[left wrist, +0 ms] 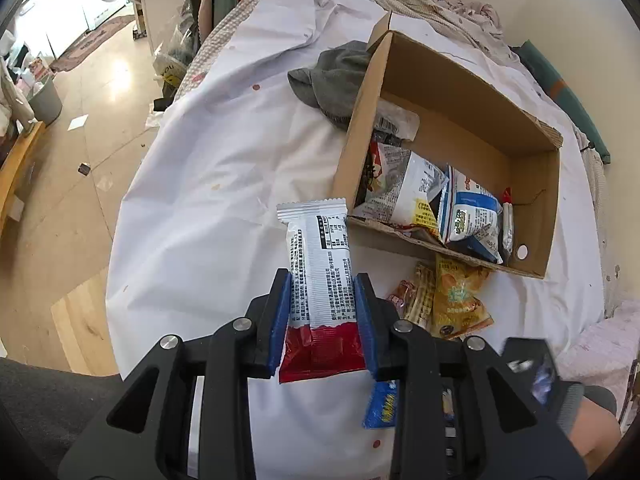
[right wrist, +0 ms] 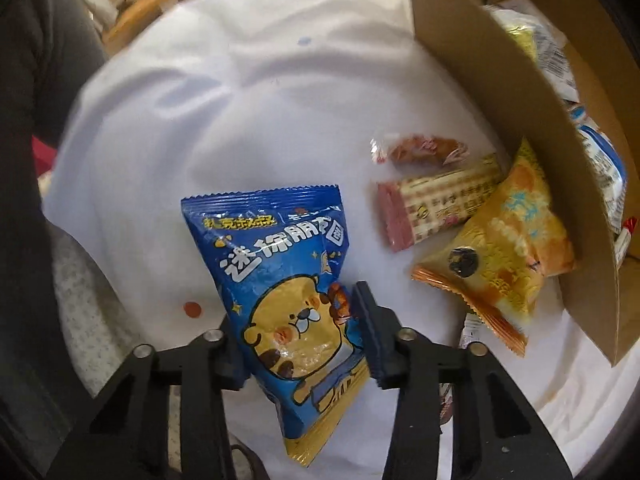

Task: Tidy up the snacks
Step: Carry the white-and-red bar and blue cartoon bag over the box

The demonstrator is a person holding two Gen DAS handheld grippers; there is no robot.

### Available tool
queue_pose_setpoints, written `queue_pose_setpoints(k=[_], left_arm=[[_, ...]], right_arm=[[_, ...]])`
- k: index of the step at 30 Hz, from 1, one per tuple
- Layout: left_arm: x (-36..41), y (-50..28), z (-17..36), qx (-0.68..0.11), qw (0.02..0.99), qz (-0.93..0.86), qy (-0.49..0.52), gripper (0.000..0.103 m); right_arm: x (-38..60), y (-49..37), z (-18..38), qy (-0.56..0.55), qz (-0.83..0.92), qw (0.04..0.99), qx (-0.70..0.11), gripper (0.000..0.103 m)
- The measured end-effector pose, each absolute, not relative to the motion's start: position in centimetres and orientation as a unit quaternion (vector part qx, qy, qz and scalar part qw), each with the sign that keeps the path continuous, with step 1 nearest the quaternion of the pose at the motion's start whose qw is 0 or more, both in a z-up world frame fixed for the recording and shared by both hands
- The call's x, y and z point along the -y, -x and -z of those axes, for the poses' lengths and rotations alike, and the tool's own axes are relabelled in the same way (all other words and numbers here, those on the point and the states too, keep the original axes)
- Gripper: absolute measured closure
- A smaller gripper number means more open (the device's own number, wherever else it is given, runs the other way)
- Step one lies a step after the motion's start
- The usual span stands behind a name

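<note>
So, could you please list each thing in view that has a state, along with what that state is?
Left hand-held gripper: shut on the red and white snack bar, held above the sheet.
Right hand-held gripper: shut on the blue tiger snack bag.
Cardboard box: open, partly filled with snack packets.
Yellow snack bag: sealed, lying against the box's outer wall.
Grey cloth: crumpled beside the box.

Daylight floods both views; glare bounces off the floor (left wrist: 116, 72) at upper left. Fisheye bending darkens the corners. The right view is softer, its box (right wrist: 520, 92) edge blurred.
</note>
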State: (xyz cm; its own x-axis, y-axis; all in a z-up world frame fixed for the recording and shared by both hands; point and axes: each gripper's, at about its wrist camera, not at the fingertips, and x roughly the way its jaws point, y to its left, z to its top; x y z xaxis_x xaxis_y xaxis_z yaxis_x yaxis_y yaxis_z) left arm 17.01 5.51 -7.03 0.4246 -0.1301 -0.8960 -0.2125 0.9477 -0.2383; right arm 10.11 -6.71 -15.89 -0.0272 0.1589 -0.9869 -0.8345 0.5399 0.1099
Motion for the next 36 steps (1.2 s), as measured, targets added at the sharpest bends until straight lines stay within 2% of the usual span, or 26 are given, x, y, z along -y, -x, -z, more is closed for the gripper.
queue_pose_setpoints(k=[8,12,24,31,36], left_arm=[[-5.0,-16.3,5.9,-0.507,0.849,-0.021,0.147,0.076],[-5.0,-16.0,5.2,-0.485,0.862,-0.027,0.143,0.076],[-3.8,-15.5,3.6,-0.437,0.892,-0.021,0.118,0.076],[-2.6,-16.4,3.4,-0.439,0.892,-0.013,0.101,0.076],[-1.4,-19.1,2.0,-0.440,0.894,0.007,0.088,0.076]], right_arm=[[9.9,-11.5,10.1,0.113,-0.405,0.701,-0.576,0.071],[11.7,-12.8,8.2,0.081,-0.403,0.723,-0.555,0.071],[16.3,-16.9,6.6,0.001,-0.326,0.795,-0.512,0.071],[19.7,-19.2,4.5,-0.096,-0.269,0.841,-0.459,0.071],[22.1,-21.2,4.5,-0.155,-0.217,0.853,-0.449,0.071]])
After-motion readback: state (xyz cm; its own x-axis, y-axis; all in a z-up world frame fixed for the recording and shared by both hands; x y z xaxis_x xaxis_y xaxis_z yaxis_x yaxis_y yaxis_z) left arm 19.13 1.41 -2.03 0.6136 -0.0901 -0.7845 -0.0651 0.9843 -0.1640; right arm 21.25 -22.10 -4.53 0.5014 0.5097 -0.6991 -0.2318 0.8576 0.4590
